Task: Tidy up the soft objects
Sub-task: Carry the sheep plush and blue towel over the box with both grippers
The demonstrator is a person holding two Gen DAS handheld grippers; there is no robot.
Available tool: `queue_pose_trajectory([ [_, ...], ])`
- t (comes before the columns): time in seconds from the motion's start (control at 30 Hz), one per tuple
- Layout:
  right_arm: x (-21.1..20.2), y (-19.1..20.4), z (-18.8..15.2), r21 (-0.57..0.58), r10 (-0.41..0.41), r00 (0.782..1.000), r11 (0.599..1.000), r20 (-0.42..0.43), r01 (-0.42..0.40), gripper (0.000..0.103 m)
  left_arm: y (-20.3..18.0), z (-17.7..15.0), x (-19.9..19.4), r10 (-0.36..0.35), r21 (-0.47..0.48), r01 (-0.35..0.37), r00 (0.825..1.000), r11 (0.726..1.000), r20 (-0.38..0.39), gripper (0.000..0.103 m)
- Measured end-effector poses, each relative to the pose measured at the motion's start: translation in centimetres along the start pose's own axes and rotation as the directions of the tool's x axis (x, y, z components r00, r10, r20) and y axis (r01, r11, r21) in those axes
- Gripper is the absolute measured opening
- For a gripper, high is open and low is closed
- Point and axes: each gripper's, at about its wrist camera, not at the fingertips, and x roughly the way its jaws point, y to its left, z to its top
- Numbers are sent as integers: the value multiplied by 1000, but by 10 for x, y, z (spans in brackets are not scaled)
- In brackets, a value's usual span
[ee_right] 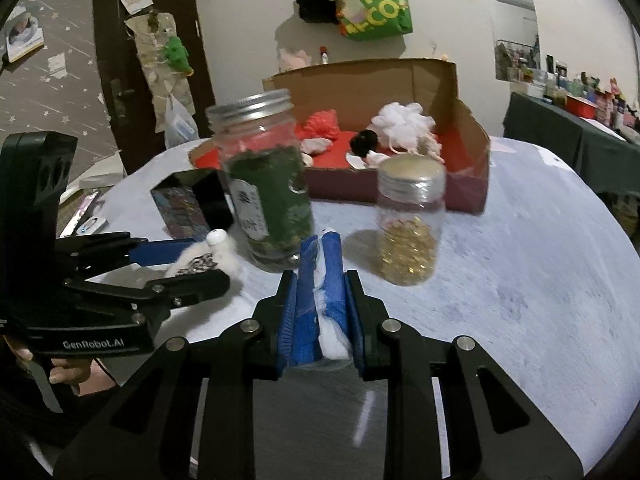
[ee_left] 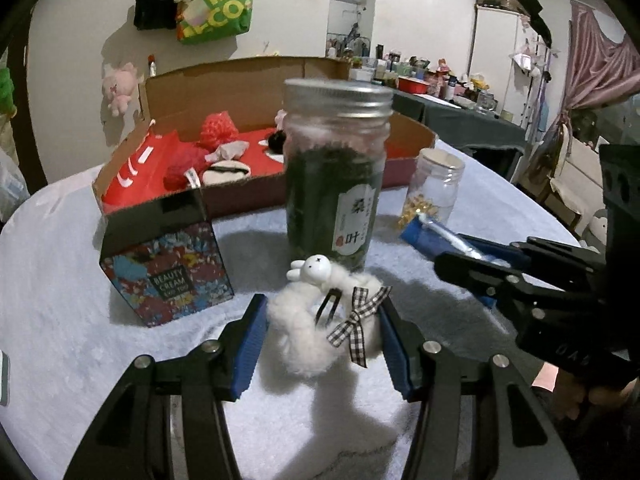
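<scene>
Left claw (ee_left: 322,336) clamps fluffy white scrunchie (ee_left: 316,328); right claw (ee_right: 320,312) clamps blue-white cloth (ee_right: 320,292)

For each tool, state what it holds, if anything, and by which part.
The left tool clasps the fluffy white scrunchie across its ring, a pad on either side. The right tool pinches the folded blue-and-white cloth by its near end.

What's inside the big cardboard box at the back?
The cardboard box holds red mesh puffs, a white puff, a black pompom and a round pad. Jars hide part of its floor.
</scene>
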Motion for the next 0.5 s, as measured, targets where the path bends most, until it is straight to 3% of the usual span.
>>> queue_pose_trajectory([
  [0.5, -2, 11, 0, -17, 23, 1000, 1000, -7, -24, 23, 7, 3, 0, 4, 3, -4, 1000, 1000, 9, 56],
])
